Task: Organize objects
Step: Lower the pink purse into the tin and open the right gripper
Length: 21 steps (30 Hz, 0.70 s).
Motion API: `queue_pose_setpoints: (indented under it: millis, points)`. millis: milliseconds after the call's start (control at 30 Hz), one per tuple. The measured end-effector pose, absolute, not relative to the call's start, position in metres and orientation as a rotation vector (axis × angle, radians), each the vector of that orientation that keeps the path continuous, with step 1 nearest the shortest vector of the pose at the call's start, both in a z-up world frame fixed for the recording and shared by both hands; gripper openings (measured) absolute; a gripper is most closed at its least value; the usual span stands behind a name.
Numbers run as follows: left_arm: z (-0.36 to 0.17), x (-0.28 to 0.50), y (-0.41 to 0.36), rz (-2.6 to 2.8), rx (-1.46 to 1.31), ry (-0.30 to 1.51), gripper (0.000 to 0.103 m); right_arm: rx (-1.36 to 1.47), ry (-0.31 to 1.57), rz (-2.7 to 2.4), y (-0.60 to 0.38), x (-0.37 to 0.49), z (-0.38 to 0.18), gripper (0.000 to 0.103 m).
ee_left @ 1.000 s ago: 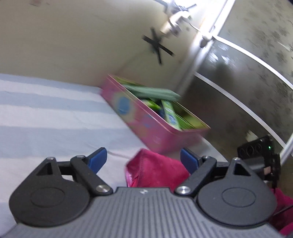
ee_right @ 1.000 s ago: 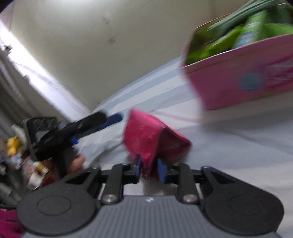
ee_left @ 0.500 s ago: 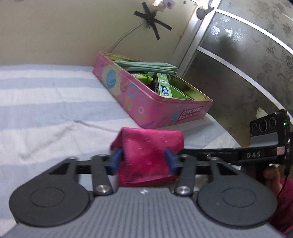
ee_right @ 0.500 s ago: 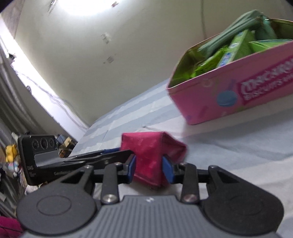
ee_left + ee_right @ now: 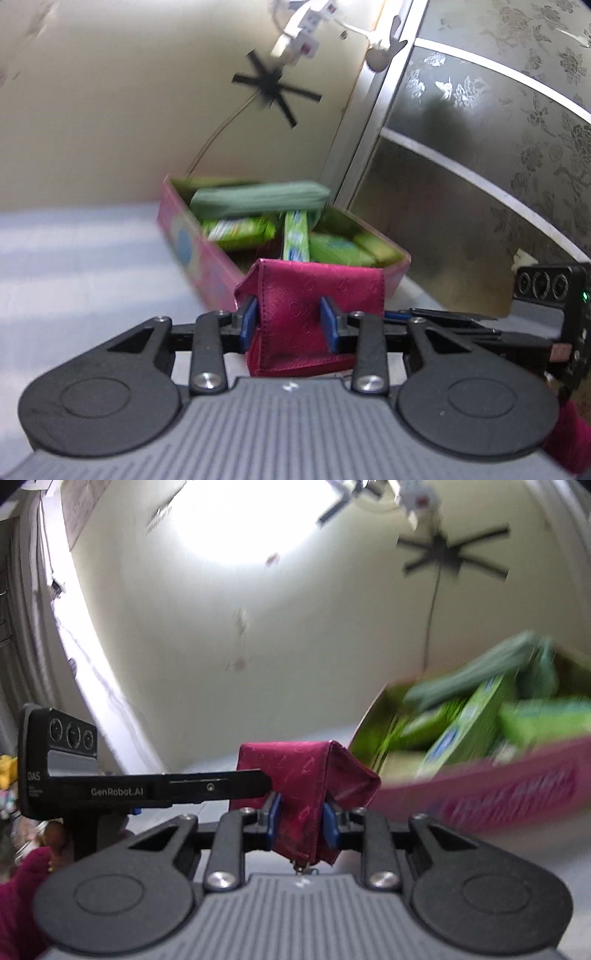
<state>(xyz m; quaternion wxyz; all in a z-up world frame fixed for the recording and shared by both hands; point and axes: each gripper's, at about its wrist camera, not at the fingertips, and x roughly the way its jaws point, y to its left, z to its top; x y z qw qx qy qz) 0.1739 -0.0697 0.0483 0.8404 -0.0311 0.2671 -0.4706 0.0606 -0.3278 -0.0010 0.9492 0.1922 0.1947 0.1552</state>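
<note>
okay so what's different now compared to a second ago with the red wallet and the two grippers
The left gripper, open a second ago, closed on the red wallet. The right gripper kept its grip, so both now pinch it. The wallet has been lifted off the striped sheet and carried toward the pink tin. The tin with its green packets stayed where it was.

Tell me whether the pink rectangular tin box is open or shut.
Open. The pink rectangular tin box has no lid on it, and the green packets and the long dark-green pouch inside show from above.
</note>
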Motion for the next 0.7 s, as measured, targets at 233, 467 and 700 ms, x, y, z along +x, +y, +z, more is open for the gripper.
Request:
queue_pose_setpoints:
  millis: [233, 467, 700]
  points:
    - [0.051, 0.225, -0.132, -0.984, -0.057, 0.564, 0.041, 0.284, 0.336, 0.136, -0.35, 0.095, 0.008, 0.023]
    - [0.033, 0.263, -0.164, -0.841, -0.011, 0.613, 0.051, 0.273, 0.38, 0.13, -0.364, 0.154, -0.01, 0.029]
    - [0.029, 0.259, -0.168, -0.742, 0.012, 0.593, 0.056, 0.339, 0.316, 0.082, -0.378, 0.153, -0.02, 0.042]
